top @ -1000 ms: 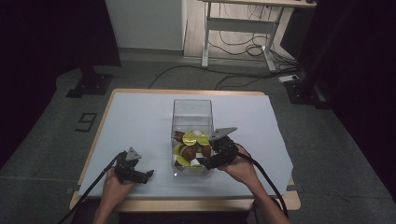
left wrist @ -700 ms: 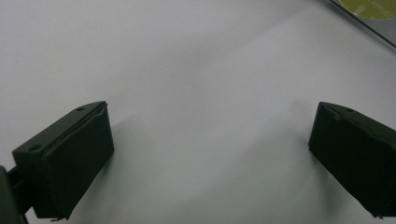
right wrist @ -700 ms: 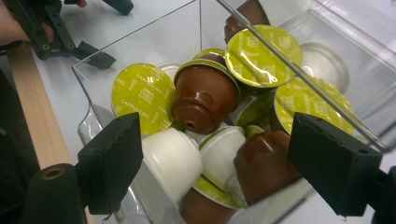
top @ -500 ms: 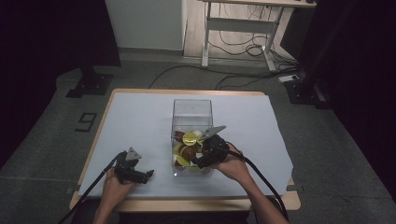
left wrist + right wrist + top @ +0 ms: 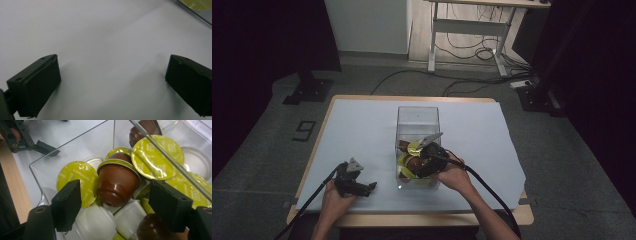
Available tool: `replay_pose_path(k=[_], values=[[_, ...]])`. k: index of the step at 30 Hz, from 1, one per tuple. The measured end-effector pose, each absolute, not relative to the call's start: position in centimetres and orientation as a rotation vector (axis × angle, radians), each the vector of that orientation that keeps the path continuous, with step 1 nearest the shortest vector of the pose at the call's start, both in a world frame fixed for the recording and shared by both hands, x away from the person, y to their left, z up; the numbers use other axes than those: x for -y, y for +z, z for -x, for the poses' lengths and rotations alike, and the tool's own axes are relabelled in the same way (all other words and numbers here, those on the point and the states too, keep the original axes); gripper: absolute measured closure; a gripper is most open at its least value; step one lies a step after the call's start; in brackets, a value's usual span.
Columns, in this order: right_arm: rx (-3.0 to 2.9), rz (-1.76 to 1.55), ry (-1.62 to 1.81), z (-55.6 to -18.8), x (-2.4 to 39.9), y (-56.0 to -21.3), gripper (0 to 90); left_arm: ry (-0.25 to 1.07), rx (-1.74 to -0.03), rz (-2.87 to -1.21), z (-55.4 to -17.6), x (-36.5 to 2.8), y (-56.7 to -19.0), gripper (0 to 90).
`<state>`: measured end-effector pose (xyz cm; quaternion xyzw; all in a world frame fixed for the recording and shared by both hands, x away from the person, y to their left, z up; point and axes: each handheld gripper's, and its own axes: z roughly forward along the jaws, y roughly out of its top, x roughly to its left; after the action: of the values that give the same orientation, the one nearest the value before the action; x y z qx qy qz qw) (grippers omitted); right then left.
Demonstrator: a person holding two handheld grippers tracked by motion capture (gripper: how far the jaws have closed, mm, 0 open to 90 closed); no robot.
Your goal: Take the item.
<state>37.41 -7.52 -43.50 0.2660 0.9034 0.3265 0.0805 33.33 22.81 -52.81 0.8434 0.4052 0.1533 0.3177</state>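
Note:
A clear plastic box (image 5: 417, 117) stands mid-table, holding several coffee capsules, brown and white ones with yellow-green foil lids. My right gripper (image 5: 414, 168) reaches into its near end. In the right gripper view the right gripper (image 5: 117, 203) has its jaws either side of a brown capsule (image 5: 117, 185) lying on its side. The jaws have just been closing, but gaps still show between the pads and the capsule. My left gripper (image 5: 368, 188) rests open on the white table (image 5: 362, 130) left of the box, and the left gripper (image 5: 112, 82) has nothing between its fingers.
White capsules (image 5: 95, 222) and a foil lid marked cappuccino (image 5: 76, 178) lie around the brown one. The box wall (image 5: 160, 157) crosses close above the right jaw. A wooden table edge (image 5: 15, 190) runs along the near side. A desk frame and cables (image 5: 467, 50) stand beyond the table.
My right gripper has moved left and slightly down, deeper into the box among the capsules. The left hand and gripper have stayed put.

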Motion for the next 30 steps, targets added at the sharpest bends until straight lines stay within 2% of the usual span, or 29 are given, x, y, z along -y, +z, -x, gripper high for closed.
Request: replay_pose_path(k=[7, 15, 21, 30], values=[[-2.711, -0.818, 0.933, -37.8, 6.8, -43.7, 30.1, 0.403, -1.066, -2.220, -33.3, -22.8, -52.8, 0.0], [-2.723, -0.834, 0.877, -38.1, 6.1, -43.7, 39.6, 0.404, -1.066, -2.220, -33.3, -22.8, -52.8, 0.0], [-2.736, -0.840, 0.843, -38.0, 5.8, -43.9, 41.7, 0.404, -1.066, -2.220, -33.3, -22.8, -52.8, 0.0], [-2.735, -0.870, 0.772, -38.5, 5.4, -44.9, 39.9, 0.401, -1.066, -2.220, -33.3, -22.8, -52.8, 0.0]])
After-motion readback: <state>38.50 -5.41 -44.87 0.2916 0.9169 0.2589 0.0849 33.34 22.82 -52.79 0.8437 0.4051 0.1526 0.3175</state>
